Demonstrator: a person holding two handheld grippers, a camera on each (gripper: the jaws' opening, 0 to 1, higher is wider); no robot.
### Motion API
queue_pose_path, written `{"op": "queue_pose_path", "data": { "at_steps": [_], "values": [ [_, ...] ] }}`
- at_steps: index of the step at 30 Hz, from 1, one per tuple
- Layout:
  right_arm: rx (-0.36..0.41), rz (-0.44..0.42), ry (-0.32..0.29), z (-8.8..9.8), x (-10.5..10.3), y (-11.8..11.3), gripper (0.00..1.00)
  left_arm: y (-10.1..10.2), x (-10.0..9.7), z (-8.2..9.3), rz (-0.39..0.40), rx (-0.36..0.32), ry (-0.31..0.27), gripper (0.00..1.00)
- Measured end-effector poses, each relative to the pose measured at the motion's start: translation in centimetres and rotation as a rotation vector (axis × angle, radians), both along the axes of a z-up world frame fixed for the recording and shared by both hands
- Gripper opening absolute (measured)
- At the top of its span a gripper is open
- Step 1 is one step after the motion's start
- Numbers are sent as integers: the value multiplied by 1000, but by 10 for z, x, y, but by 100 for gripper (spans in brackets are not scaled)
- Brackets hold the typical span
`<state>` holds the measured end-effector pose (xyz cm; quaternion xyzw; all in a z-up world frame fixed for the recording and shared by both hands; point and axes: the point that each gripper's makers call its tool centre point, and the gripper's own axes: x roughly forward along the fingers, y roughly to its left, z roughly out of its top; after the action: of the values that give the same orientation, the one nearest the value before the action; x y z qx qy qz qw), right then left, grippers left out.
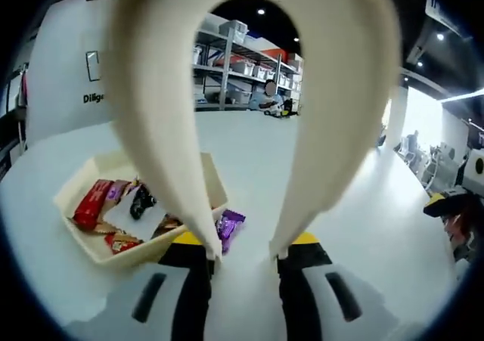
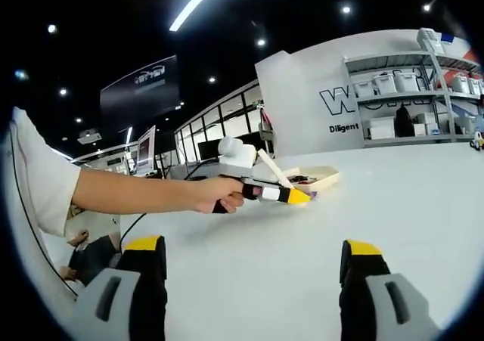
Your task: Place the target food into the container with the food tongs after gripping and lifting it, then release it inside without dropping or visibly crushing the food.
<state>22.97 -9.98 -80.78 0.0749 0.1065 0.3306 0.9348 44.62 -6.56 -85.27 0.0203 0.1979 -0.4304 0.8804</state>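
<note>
The white table [image 1: 363, 205] is being used as the work surface; the cream container [image 1: 85, 179] is being kept near the cream food tongs [image 1: 249, 114], which are being clamped by the left gripper [image 1: 243, 259]; a purple wrapped snack [image 1: 229, 224], apparently the target, is lying beside the container, not yet gripped; the right gripper [image 2: 253, 269] is being held wide open, empty.

Purple-wrapped snack [image 1: 229, 224] beside snack-filled container [image 1: 79, 180]

A broad pale grey surface [image 2: 302, 235] runs toward grey metal shelving racks [image 2: 412, 91] stacked with storage boxes. Overhead, the dark ceiling [image 2: 113, 23] carries round spotlights and one long white strip light [image 2: 198, 3].
</note>
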Motion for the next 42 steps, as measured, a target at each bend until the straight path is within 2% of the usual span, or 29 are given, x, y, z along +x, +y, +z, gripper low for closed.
{"op": "queue_pose_path", "data": {
  "at_steps": [2, 5, 7, 10, 12, 14, 20, 22, 29, 31, 32, 35, 38, 40, 42],
  "values": [
    [0, 0, 1, 0, 0, 0, 94, -5, -3, 1, -10, -7, 9, 31],
    [-5, 2, 0, 0, -1, 0, 94, -8, -2, 6, -23, -6, -8, 31],
    [-4, 2, -1, 1, -1, 0, 93, -5, 1, 8, -14, 2, -23, 31],
    [-1, 1, -3, 2, -1, 1, 93, 5, 8, 7, 23, 48, -51, 31],
    [2, 3, -3, 2, -1, 1, 93, 12, 11, 1, 73, 62, -19, 31],
    [2, 5, -3, 2, -2, 2, 93, 15, 13, -1, 100, 55, -10, 31],
    [2, 5, 0, 2, -1, -1, 92, 5, 17, 0, 111, 19, 10, 31],
    [1, 1, 0, 2, -1, -3, 92, 2, 19, 0, 117, 47, -10, 30],
    [-2, -10, 2, 1, 0, -9, 91, -10, 15, 0, 82, 29, -10, 31],
    [-1, -7, 4, 1, -1, -8, 91, -19, 11, 0, 32, 9, 0, 31],
    [-4, -7, 2, 1, -1, -8, 91, -21, 12, 0, 21, 31, -30, 30],
    [-8, -5, 3, 1, -1, -8, 90, -27, 14, -1, 6, 34, -24, 31],
    [-8, -8, 3, 1, -1, -10, 90, -26, 19, 3, 25, 39, -48, 31],
    [-8, -9, 1, 2, -2, -11, 90, -24, 25, 9, 50, 41, -87, 30],
    [-9, -10, 0, 2, -2, -12, 90, -24, 27, 10, 67, 41, -88, 30]
  ]
}}
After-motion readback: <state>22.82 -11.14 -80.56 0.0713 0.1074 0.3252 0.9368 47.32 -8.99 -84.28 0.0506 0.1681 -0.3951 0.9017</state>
